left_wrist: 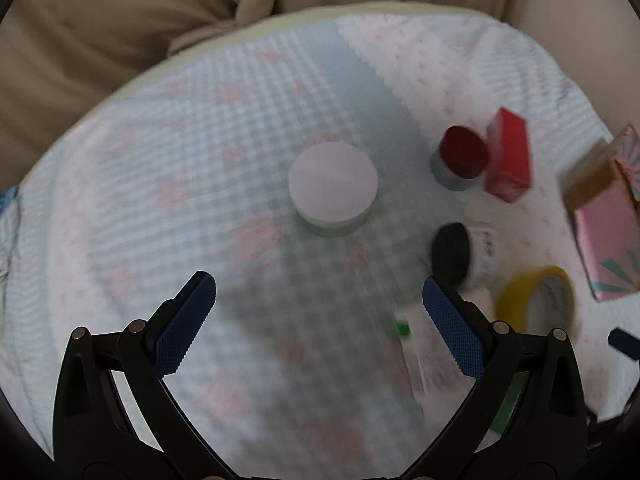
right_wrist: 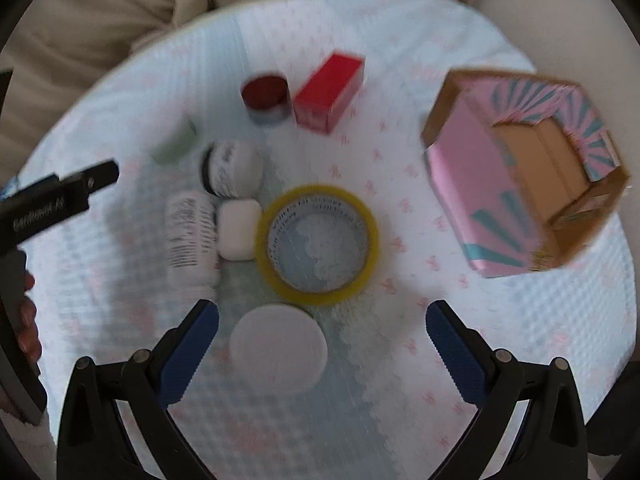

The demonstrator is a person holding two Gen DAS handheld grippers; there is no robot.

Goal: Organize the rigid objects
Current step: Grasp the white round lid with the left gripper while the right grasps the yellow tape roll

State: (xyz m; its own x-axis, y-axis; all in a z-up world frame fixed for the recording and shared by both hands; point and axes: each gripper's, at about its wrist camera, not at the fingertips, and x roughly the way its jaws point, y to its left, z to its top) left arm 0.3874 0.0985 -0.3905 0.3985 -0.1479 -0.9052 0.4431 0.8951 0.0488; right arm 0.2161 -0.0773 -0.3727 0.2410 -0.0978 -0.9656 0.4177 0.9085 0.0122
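Both views are blurred. My left gripper [left_wrist: 320, 320] is open and empty above the cloth, below a white-lidded jar [left_wrist: 333, 186]. My right gripper [right_wrist: 322, 344] is open, with a round white lid [right_wrist: 278, 350] between its fingers, untouched. A yellow tape roll [right_wrist: 317, 243] lies just beyond it, also in the left wrist view [left_wrist: 536, 300]. A red box [right_wrist: 330, 92], a red-capped jar [right_wrist: 266, 98], a black-capped jar [right_wrist: 232, 170], a white bottle [right_wrist: 192, 236] and a small white case [right_wrist: 239, 229] lie beyond. An open pink box [right_wrist: 520, 176] stands at the right.
A round table under a pale blue and white patterned cloth [right_wrist: 480, 340] holds everything. Beige cushions [left_wrist: 100, 40] surround its far edge. The left gripper's body [right_wrist: 56, 204] shows at the left edge of the right wrist view. A pale green object [right_wrist: 176, 142] lies near it.
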